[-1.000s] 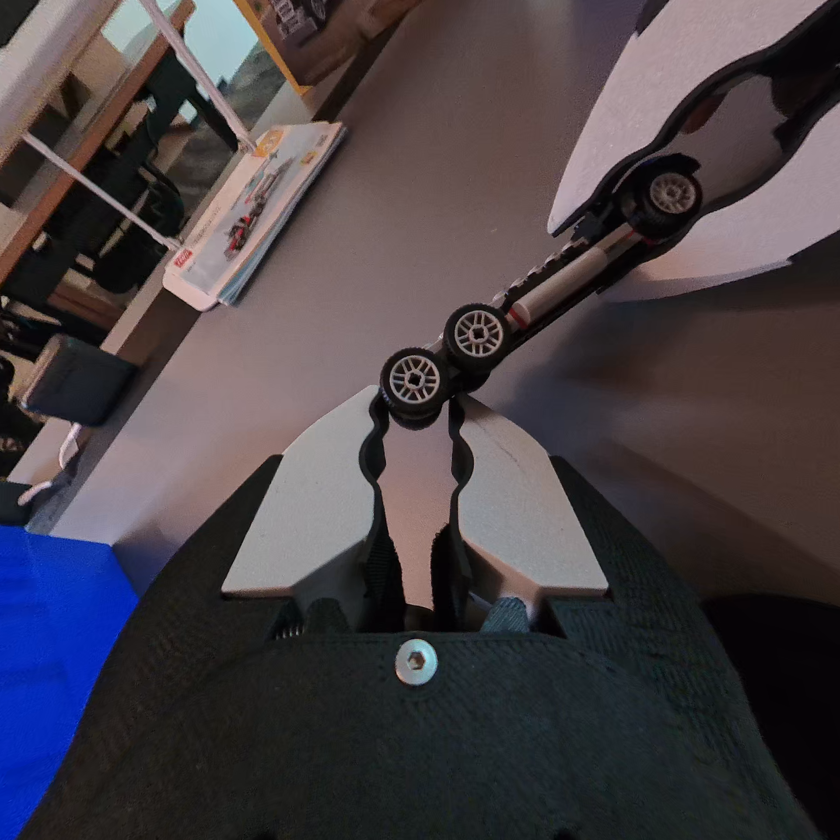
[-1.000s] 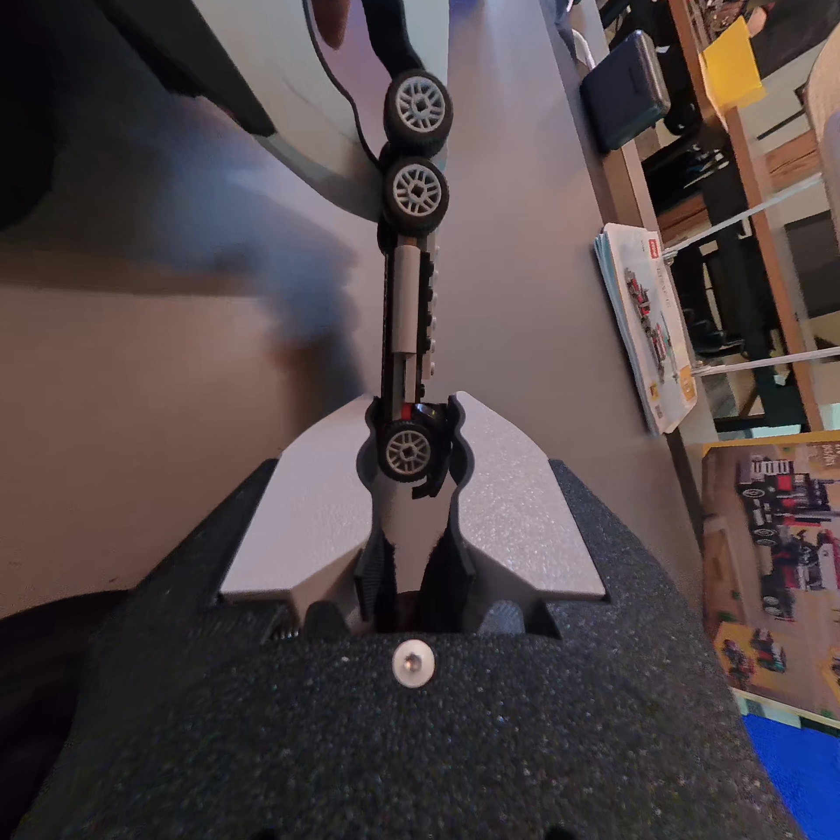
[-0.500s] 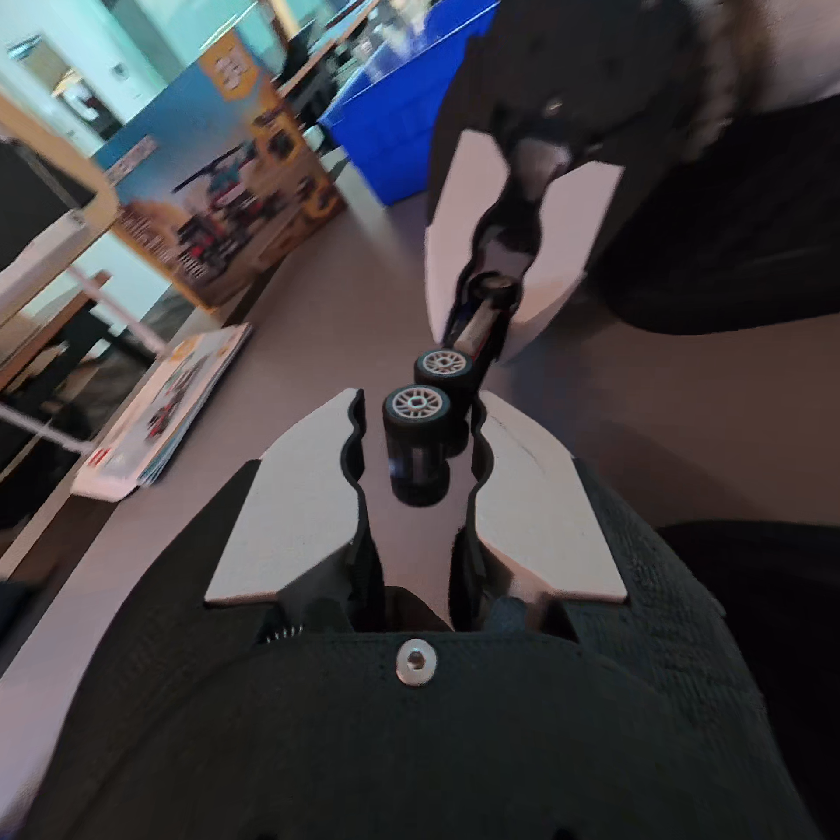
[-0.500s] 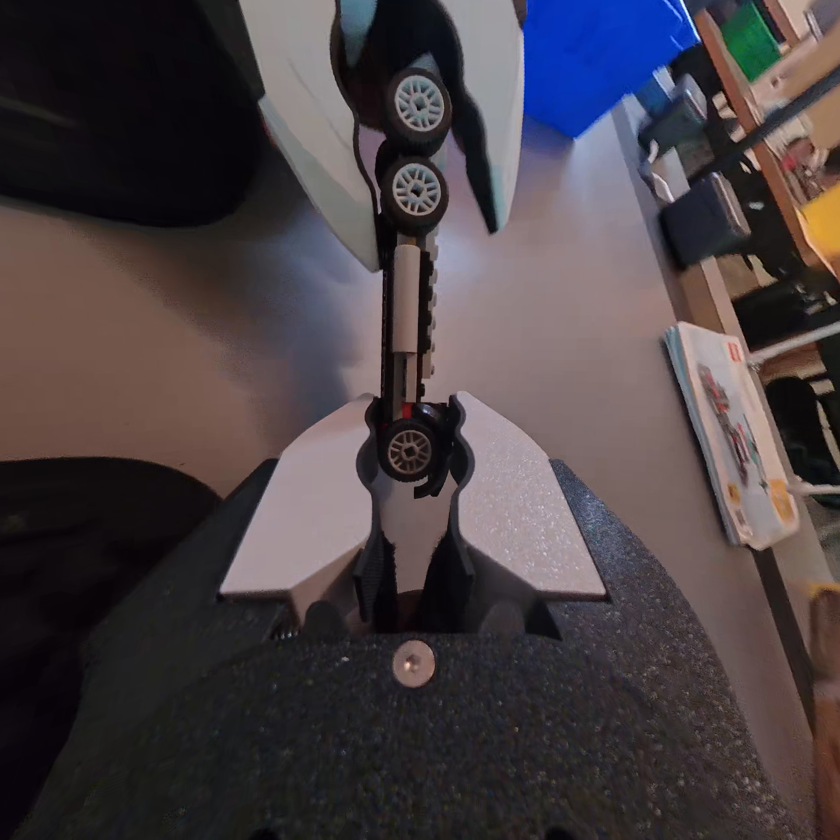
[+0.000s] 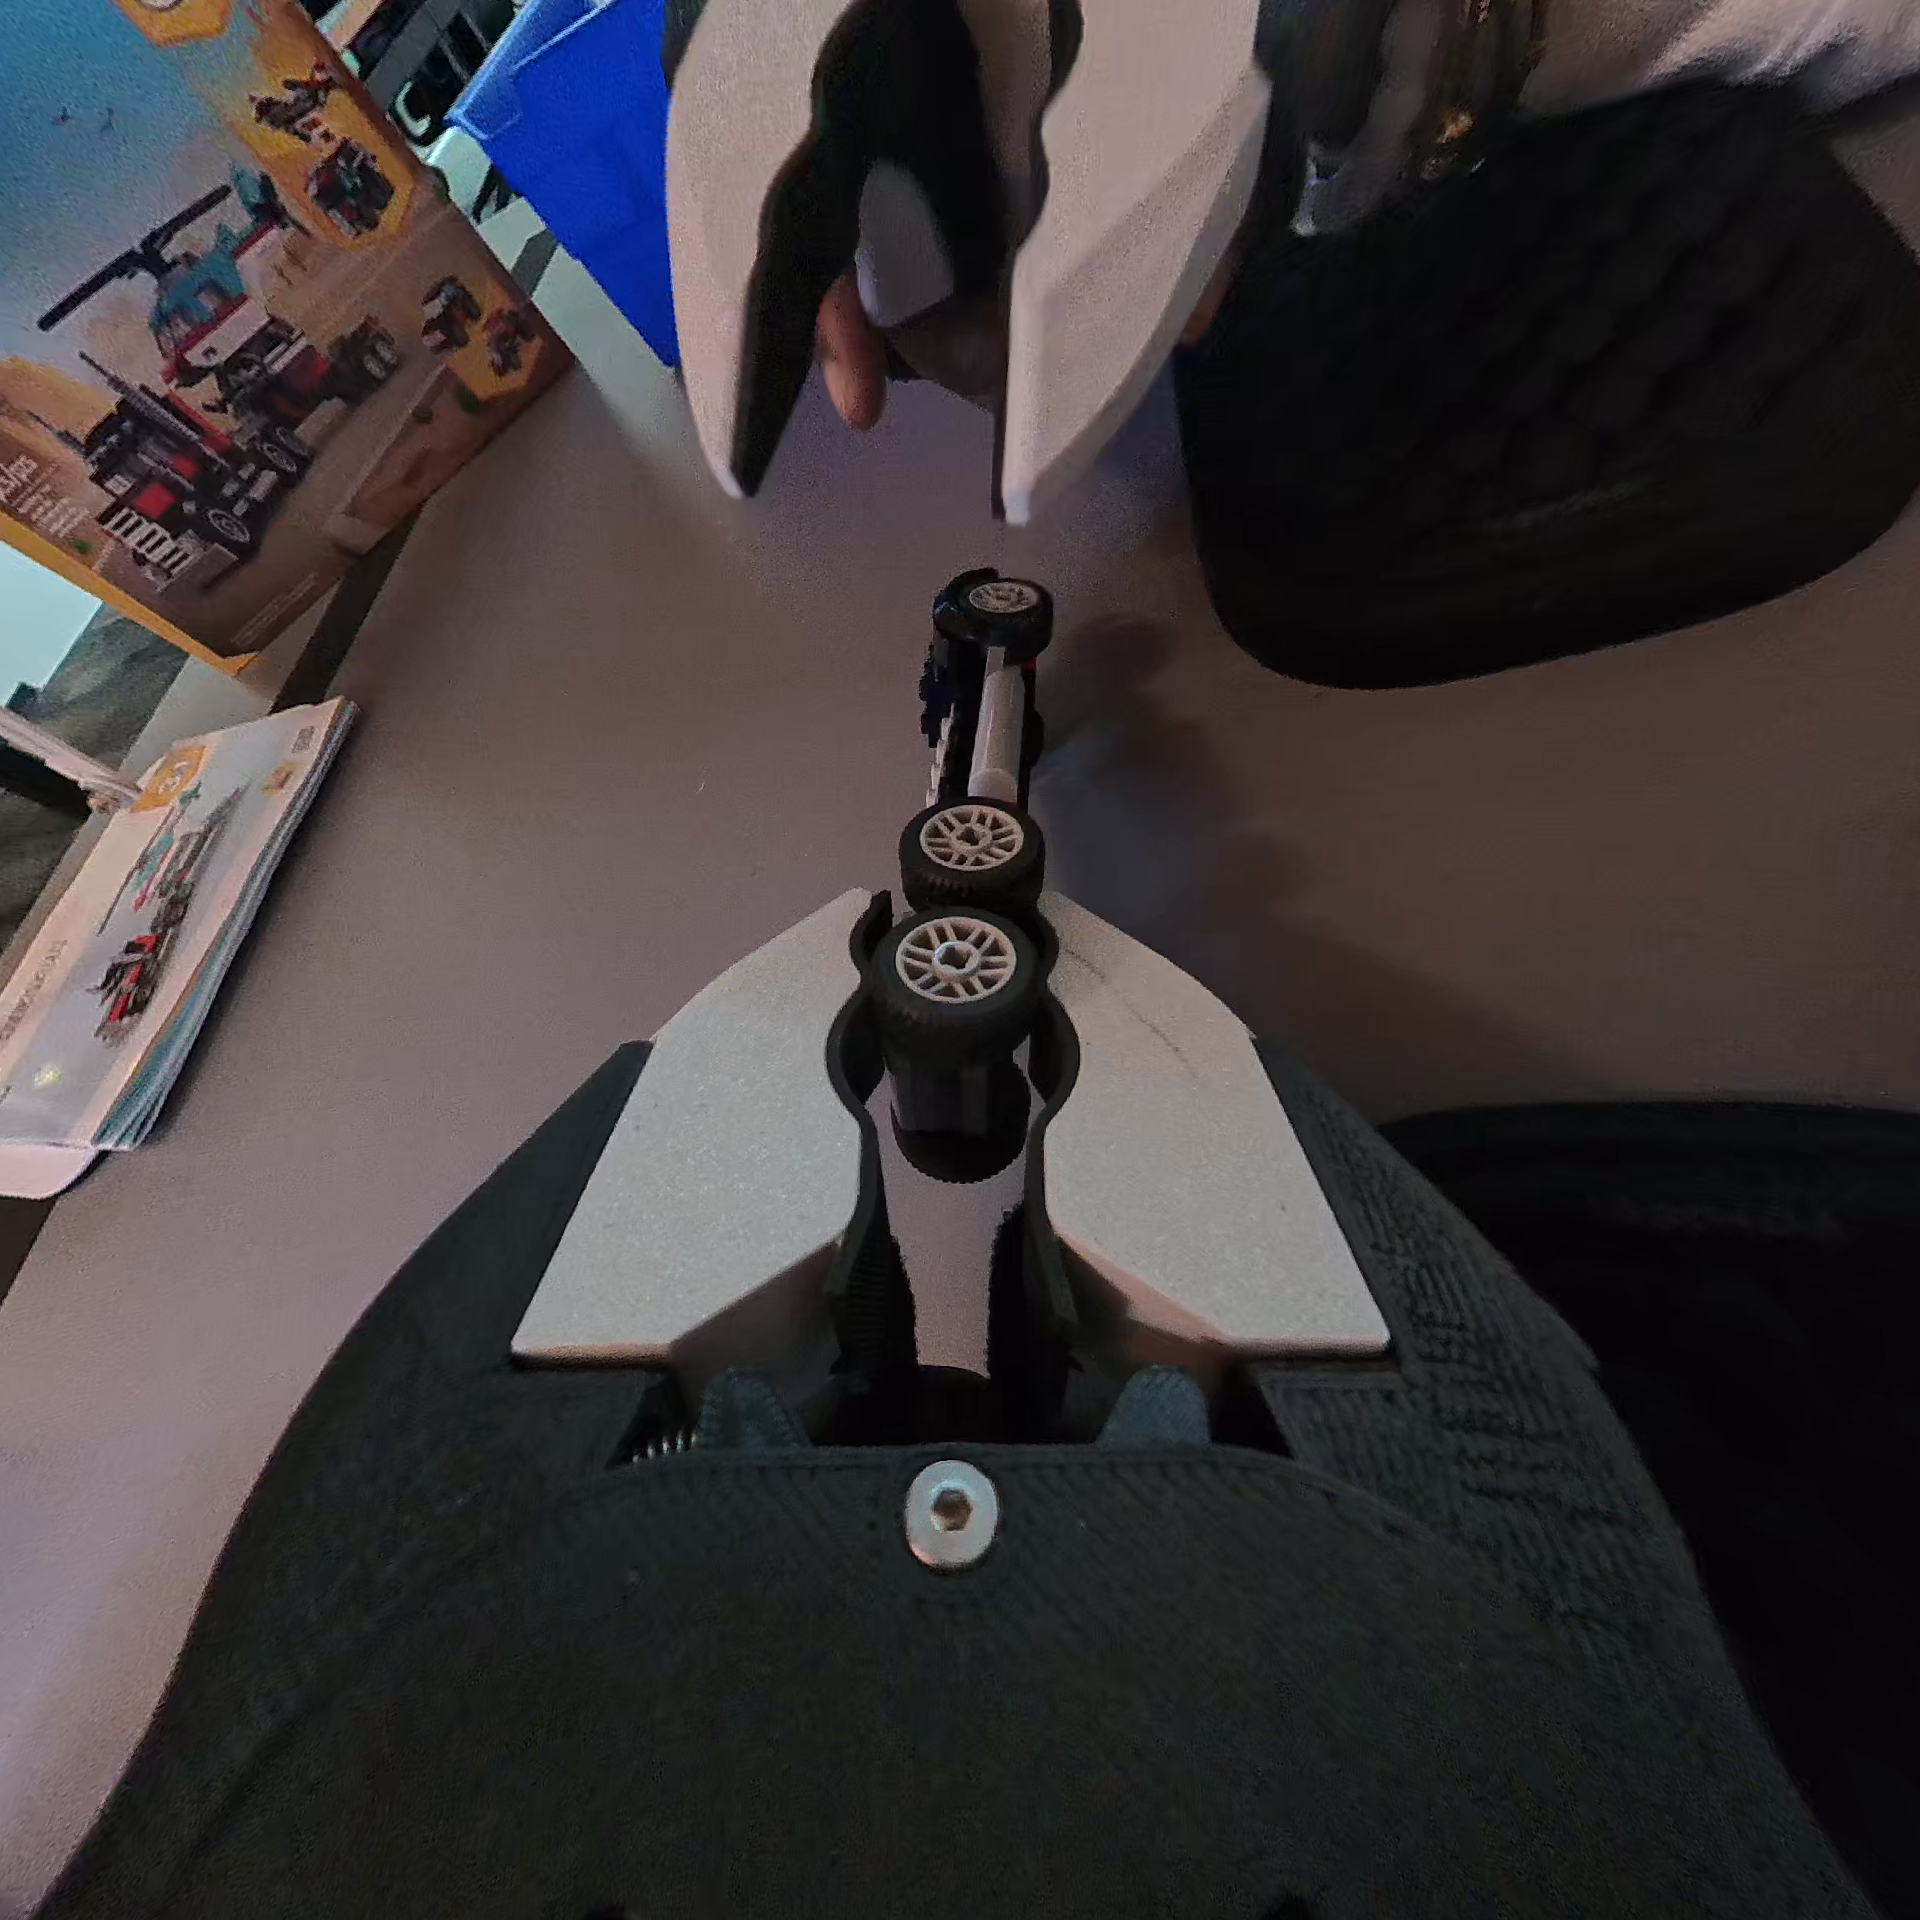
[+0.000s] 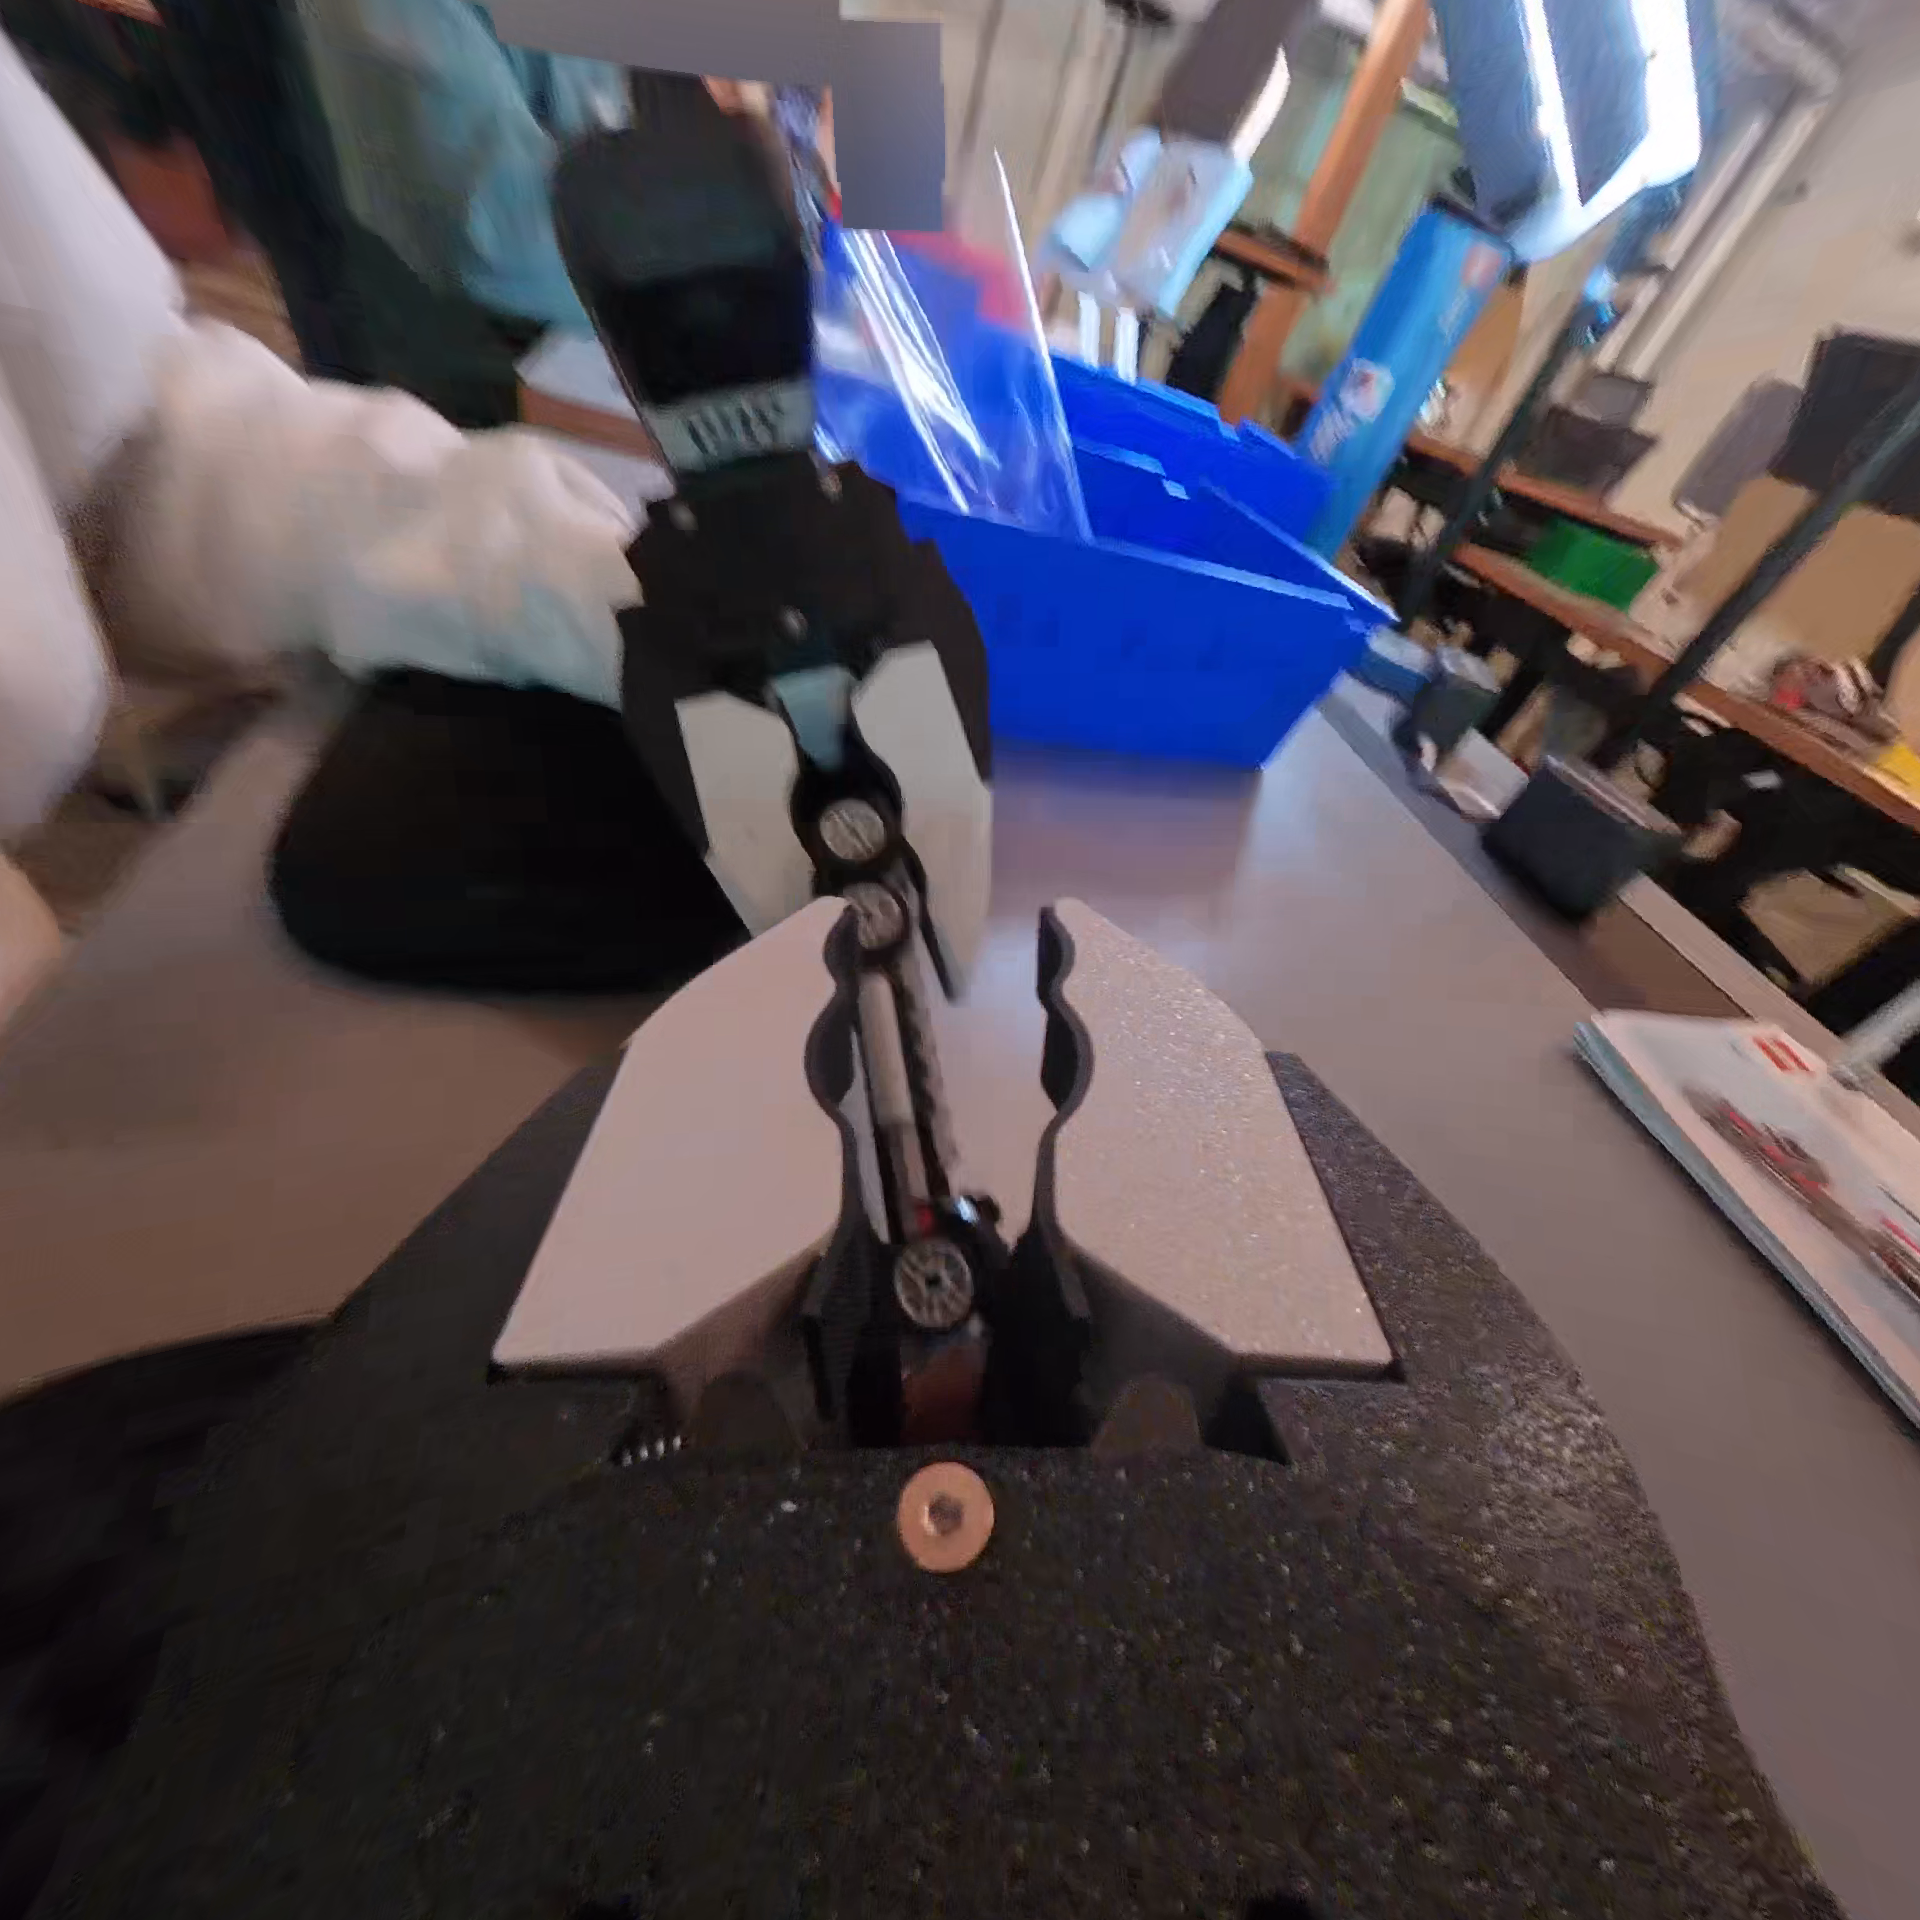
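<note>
- Left gripper (image 5: 961, 914) was clamped narrow on the near end wheel (image 5: 956, 966) of a brick-built toy truck chassis (image 5: 982, 727), with both pads pressed on the black tyre and the hub facing the camera.
- A second wheel (image 5: 971, 842) sat just past the fingertips, touching the gripped one.
- The rest of the chassis, with its white tube and black plates, ran straight out from the claw to a single far wheel (image 5: 1003, 601).
- Judgement: the grip looked firm, but it was on one round tyre only. The long body hung well out, so it could pivot.
- Couldn't tell whether the far end rested on the grey table (image 5: 520, 727) or hung just above it.
- Right gripper (image 5: 873, 499) was spread wide and held nothing, its tips hanging just beyond the far wheel and apart from it.
- In its own view the chassis ran up between the open fingers, closer to the left finger (image 6: 727, 1091), with neither pad pressing.
- A person's fingertip (image 5: 847, 364) showed behind that claw.
- An instruction booklet (image 5: 156, 914) lay at the table's left edge.
- A black fabric bundle (image 5: 1558, 416) sat on the right side, next to the right gripper.
- A printed toy box (image 5: 239, 343) stood at the far left edge.
- A blue bin (image 6: 1122, 623) was at the far edge, with a white sleeve (image 6: 312, 520) behind the left gripper.
</note>
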Motion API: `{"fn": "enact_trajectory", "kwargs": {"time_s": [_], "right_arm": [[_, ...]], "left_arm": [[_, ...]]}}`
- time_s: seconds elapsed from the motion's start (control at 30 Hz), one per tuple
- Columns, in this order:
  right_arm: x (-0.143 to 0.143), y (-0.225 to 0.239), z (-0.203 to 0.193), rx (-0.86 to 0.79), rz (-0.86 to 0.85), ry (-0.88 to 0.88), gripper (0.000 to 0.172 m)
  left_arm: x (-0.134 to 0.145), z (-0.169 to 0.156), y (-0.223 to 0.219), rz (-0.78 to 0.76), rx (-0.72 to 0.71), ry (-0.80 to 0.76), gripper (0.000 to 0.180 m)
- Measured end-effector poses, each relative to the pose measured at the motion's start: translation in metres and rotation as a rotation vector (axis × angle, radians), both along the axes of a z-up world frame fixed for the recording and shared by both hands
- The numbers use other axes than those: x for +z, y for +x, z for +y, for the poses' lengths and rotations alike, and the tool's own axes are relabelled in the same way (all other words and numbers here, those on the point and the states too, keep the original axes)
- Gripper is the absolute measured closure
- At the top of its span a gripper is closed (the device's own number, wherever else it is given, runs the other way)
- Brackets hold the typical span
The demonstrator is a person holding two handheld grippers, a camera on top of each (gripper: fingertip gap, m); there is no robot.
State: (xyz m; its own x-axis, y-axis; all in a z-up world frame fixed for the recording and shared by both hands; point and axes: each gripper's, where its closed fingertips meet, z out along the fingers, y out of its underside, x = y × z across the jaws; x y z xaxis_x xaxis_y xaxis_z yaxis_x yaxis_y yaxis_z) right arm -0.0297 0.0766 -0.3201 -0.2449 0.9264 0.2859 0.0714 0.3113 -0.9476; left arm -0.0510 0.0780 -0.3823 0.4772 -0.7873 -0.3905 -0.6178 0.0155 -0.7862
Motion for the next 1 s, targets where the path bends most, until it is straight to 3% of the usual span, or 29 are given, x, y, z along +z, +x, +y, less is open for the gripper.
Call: {"fn": "enact_trajectory", "kwargs": {"time_s": [0.17,0.27,0.33,0.4,0.5,0.57,0.63,0.7,0.77,0.87,1.0], "right_arm": [[-0.042,-0.021,-0.021,0.027,-0.246,0.102,0.135],[-0.043,-0.026,-0.02,-0.001,-0.255,0.121,0.151],[-0.044,-0.025,-0.021,0.004,-0.262,0.111,0.151],[-0.043,-0.024,-0.02,-0.023,-0.244,0.276,0.152],[-0.047,-0.024,-0.019,-0.099,-0.231,0.698,0.151],[-0.045,-0.023,-0.02,-0.114,-0.197,0.786,0.151],[-0.038,-0.022,-0.02,-0.098,-0.159,0.627,0.151],[-0.03,-0.02,-0.018,-0.065,-0.137,0.311,0.152],[-0.027,-0.02,-0.016,-0.035,-0.125,0.108,0.153],[-0.035,-0.021,-0.015,-0.026,-0.167,0.053,0.153],[-0.031,-0.02,-0.015,-0.006,-0.16,-0.065,0.153]], "left_arm": [[0.0,-0.002,0.008,0.032,-0.025,0.035,0.157],[0.0,-0.003,0.008,0.058,-0.028,0.056,0.157],[0.0,-0.003,0.009,0.071,-0.034,0.073,0.157],[-0.001,-0.003,0.01,0.071,-0.03,0.061,0.157],[-0.009,-0.002,0.007,0.103,-0.008,0.022,0.157],[-0.011,-0.003,0.007,0.075,-0.005,-0.018,0.157],[-0.005,-0.005,0.01,0.009,-0.014,-0.044,0.157],[0.001,-0.003,0.012,0.0,-0.003,-0.006,0.157],[0.006,-0.001,0.012,0.018,0.007,0.037,0.158],[0.0,0.0,0.009,0.082,0.017,0.056,0.158],[0.0,-0.001,0.011,0.037,0.014,0.025,0.158]]}}
